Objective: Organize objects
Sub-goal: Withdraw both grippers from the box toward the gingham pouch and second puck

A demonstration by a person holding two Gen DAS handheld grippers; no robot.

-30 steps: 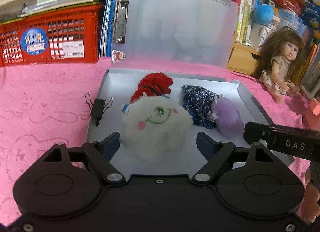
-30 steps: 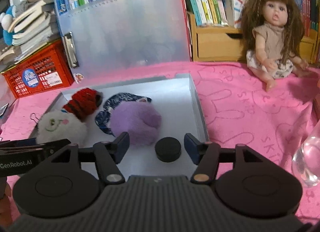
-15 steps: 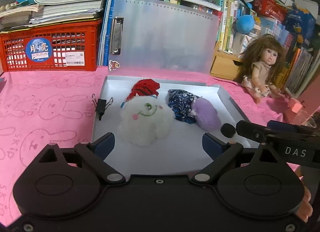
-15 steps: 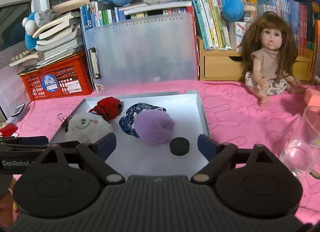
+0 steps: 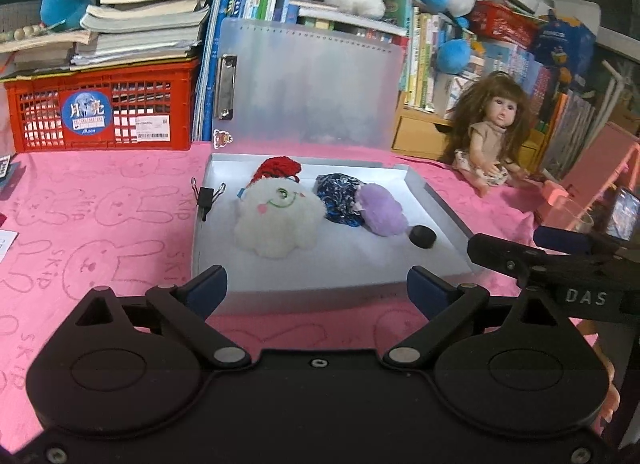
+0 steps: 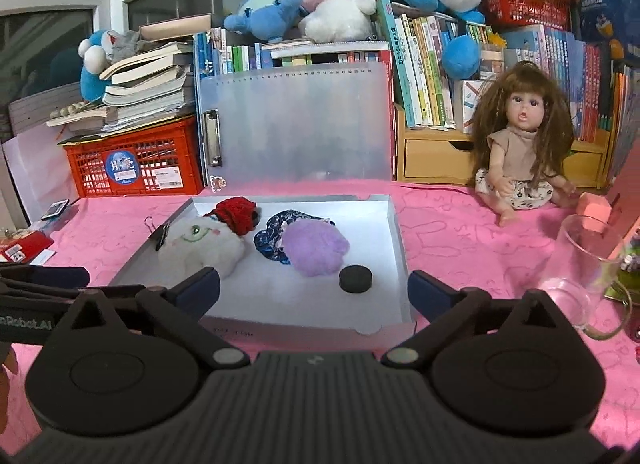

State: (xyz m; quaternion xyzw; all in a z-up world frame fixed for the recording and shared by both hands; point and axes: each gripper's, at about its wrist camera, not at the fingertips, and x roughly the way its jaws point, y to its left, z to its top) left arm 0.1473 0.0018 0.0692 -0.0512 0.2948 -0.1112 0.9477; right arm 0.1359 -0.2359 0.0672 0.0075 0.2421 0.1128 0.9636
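Both claws were empty: my left gripper (image 5: 316,290) and right gripper (image 6: 314,290) each hung over the pink cloth (image 5: 100,224) just short of the tray's near edge, jaws opening wide with nothing between them. Inside the shallow grey tray (image 6: 394,224) lay a white smiling plush (image 5: 278,218), a red knitted piece (image 5: 278,168) behind it, a dark blue patterned pouch (image 5: 338,196), a purple pompom (image 5: 380,212) touching the pouch, and a black puck (image 6: 355,278) near the right wall. A black binder clip (image 5: 206,198) sat on the left rim. A second earlier my jaws flanked the plush and the puck inside the tray; since then both had backed out and spread.
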